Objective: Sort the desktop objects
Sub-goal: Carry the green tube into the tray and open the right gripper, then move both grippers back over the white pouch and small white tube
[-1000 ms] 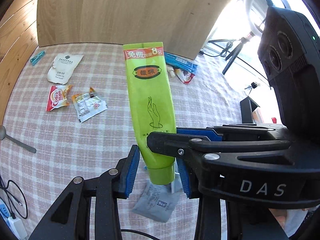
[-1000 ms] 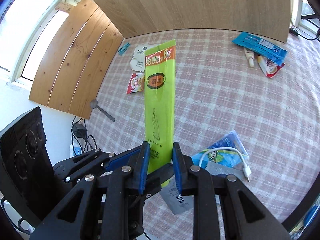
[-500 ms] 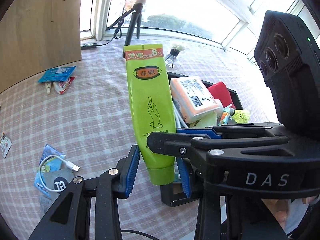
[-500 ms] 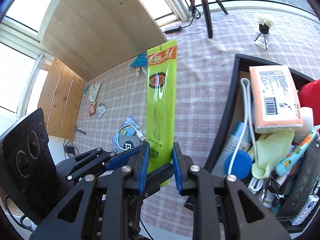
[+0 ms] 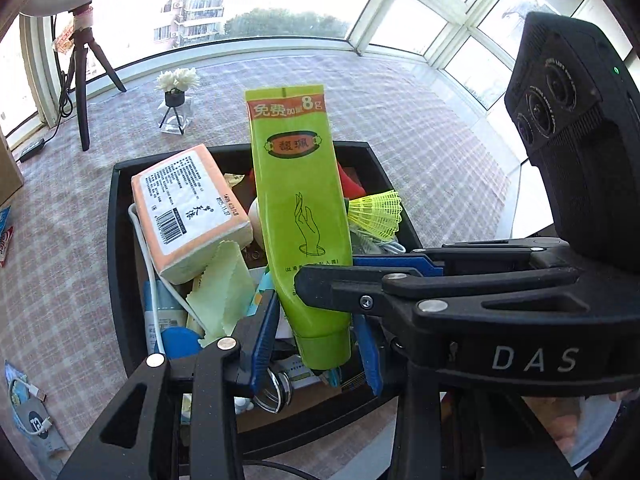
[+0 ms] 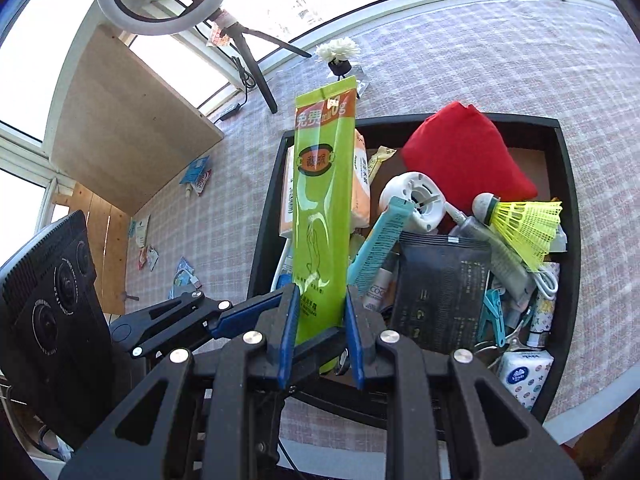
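A lime-green hand-cream tube [image 5: 300, 216] stands upright, cap end down, over a black storage box [image 5: 116, 216]. My right gripper [image 6: 320, 328] is shut on the tube [image 6: 322, 208] near its lower end. My left gripper [image 5: 316, 344] brackets the tube's cap; its blue pads stand a little apart from the tube on both sides, so it is open. The box also shows in the right wrist view [image 6: 570, 216], full of items.
The box holds an orange tissue pack [image 5: 188, 212], a red cloth [image 6: 464, 156], a yellow shuttlecock [image 6: 524, 224], a dark pouch [image 6: 440, 292] and a white cable. A flower vase [image 5: 176, 92] and tripod [image 5: 80, 80] stand behind. Packets [image 5: 28, 412] lie on the checked cloth at left.
Both grippers swung with the tube from the packet-strewn side of the table to above the black box. The box now fills the middle of both views.
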The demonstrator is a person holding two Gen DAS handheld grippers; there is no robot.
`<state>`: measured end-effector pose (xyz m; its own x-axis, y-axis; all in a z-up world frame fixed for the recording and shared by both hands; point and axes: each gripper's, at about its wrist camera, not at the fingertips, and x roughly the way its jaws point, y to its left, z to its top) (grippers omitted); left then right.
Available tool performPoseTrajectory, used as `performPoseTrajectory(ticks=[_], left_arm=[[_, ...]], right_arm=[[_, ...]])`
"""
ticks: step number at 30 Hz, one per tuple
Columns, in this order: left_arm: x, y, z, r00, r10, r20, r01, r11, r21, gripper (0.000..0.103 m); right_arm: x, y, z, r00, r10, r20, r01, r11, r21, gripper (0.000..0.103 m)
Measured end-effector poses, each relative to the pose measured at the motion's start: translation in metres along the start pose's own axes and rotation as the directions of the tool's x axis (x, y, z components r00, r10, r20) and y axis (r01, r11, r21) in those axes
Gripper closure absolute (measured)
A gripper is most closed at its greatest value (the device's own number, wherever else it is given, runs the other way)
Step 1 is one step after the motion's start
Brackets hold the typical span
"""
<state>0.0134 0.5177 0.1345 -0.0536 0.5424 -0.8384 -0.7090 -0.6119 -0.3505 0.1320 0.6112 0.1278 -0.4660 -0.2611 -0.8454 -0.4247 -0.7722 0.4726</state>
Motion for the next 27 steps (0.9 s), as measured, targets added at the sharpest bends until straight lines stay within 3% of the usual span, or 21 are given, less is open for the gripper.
performPoseTrajectory(ticks=[2, 3, 4, 6, 16, 27], left_arm=[[0.006, -0.01, 0.005, 1.0, -0.003, -0.005, 0.003, 1.0, 0.017, 0.067], [0.009, -0.014, 0.008, 1.0, 0.011, -0.006, -0.011, 1.0, 0.027, 0.066], [0.011, -0.016, 0.009, 0.999, 0.045, -0.004, -0.045, 0.999, 0.031, 0.059], [0.013, -0.014, 0.013, 0.997, 0.078, 0.003, -0.078, 0.997, 0.013, 0.047], [-0.005, 0.012, 0.003, 0.992, 0.127, 0.022, -0.126, 0.99, -0.063, 0.047], [-0.048, 0.058, -0.022, 0.962, 0.264, 0.07, -0.253, 0.958, -0.134, 0.047]], right_arm=[[-0.006, -0.01, 0.003, 1.0, -0.017, 0.006, 0.017, 1.0, -0.001, 0.08], [-0.008, -0.015, 0.005, 0.999, -0.036, 0.011, 0.036, 0.999, 0.001, 0.074], [-0.011, -0.021, 0.007, 0.998, -0.067, 0.016, 0.067, 0.998, 0.008, 0.06], [-0.017, -0.031, 0.01, 0.992, -0.122, 0.042, 0.122, 0.992, 0.023, 0.049], [-0.016, -0.037, 0.012, 0.98, -0.185, 0.073, 0.187, 0.982, -0.021, 0.049], [0.007, 0.021, 0.005, 0.978, -0.187, 0.089, 0.197, 0.973, -0.12, 0.049]])
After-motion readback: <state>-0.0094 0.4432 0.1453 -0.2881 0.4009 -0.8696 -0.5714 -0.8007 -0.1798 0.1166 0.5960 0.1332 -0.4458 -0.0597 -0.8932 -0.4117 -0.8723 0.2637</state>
